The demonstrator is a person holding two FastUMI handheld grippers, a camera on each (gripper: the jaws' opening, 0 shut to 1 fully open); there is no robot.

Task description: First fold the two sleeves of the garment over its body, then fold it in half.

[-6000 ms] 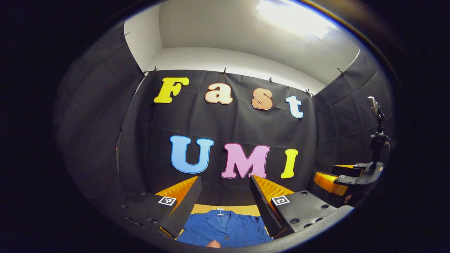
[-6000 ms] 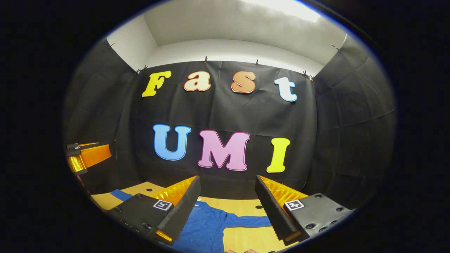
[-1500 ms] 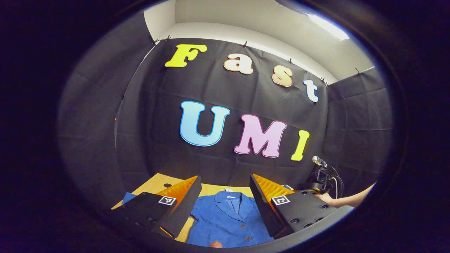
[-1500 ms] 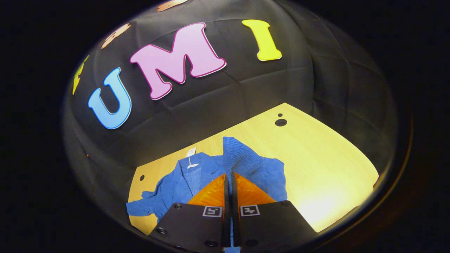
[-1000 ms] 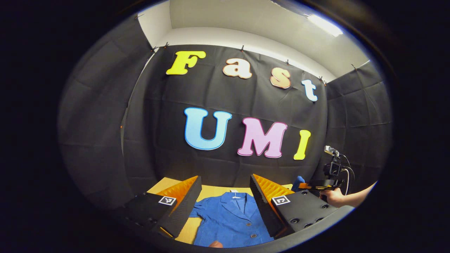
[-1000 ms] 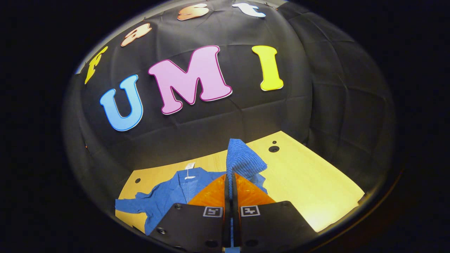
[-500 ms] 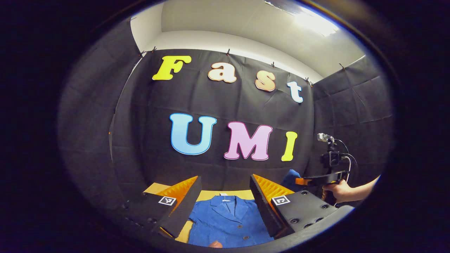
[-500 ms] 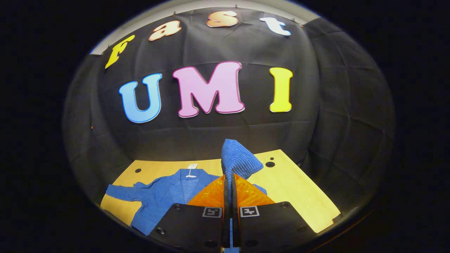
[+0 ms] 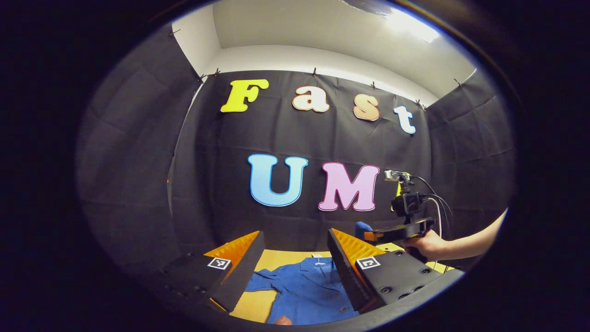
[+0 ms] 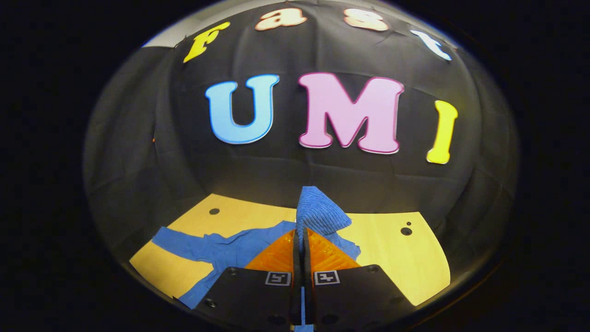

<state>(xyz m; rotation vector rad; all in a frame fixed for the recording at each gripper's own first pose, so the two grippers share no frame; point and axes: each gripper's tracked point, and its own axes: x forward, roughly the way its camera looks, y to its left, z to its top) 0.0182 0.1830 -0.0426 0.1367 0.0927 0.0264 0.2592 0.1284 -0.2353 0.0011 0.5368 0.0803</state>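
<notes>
A blue corduroy jacket lies face up on the wooden table, collar toward the back wall. My right gripper is shut on the cuff of one sleeve, which stands up between its fingers, lifted off the table. The jacket's other sleeve stretches out flat to the left. In the left gripper view, my left gripper hangs open above the jacket with nothing between its fingers, and the right gripper appears farther off to the right, held by a hand, with blue cloth at its tip.
Black cloth walls close the booth behind and on both sides. The wooden table has small dark holes near its back corners. Bare tabletop lies to the right of the jacket.
The right gripper has carried the lifted sleeve leftward, toward the jacket's body. The left gripper view has shifted slightly, its fingers staying open.
</notes>
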